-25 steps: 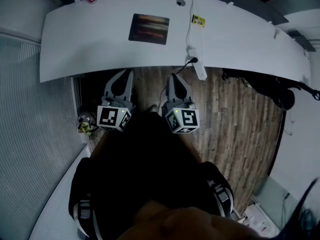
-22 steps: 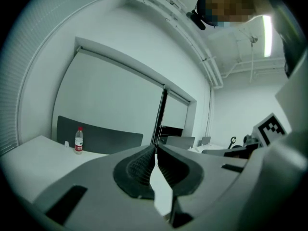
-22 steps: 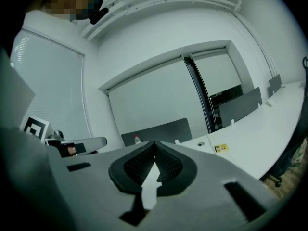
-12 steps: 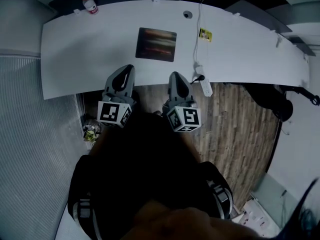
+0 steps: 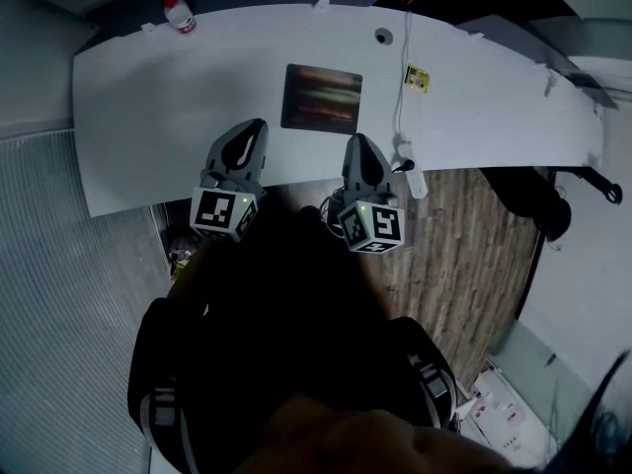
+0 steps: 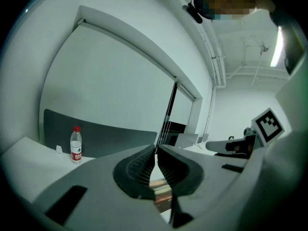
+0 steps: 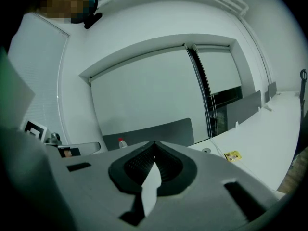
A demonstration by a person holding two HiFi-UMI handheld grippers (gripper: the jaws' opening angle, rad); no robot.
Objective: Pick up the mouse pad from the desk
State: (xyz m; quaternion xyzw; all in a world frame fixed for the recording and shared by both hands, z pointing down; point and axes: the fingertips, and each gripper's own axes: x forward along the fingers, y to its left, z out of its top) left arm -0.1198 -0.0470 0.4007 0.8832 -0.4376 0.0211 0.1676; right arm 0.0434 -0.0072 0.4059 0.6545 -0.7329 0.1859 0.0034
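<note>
Office, white desk (image 5: 168, 87), partition screen (image 6: 106, 139), power strip (image 5: 413, 174)

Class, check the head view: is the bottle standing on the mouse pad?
No, the bottle stands near the desk's far left corner, well apart from the mouse pad at the middle.

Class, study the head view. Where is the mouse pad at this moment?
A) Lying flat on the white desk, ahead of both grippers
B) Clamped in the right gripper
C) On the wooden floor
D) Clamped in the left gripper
A: the mouse pad lies flat on the desk, beyond the left gripper and the right gripper, both shut and empty.
</note>
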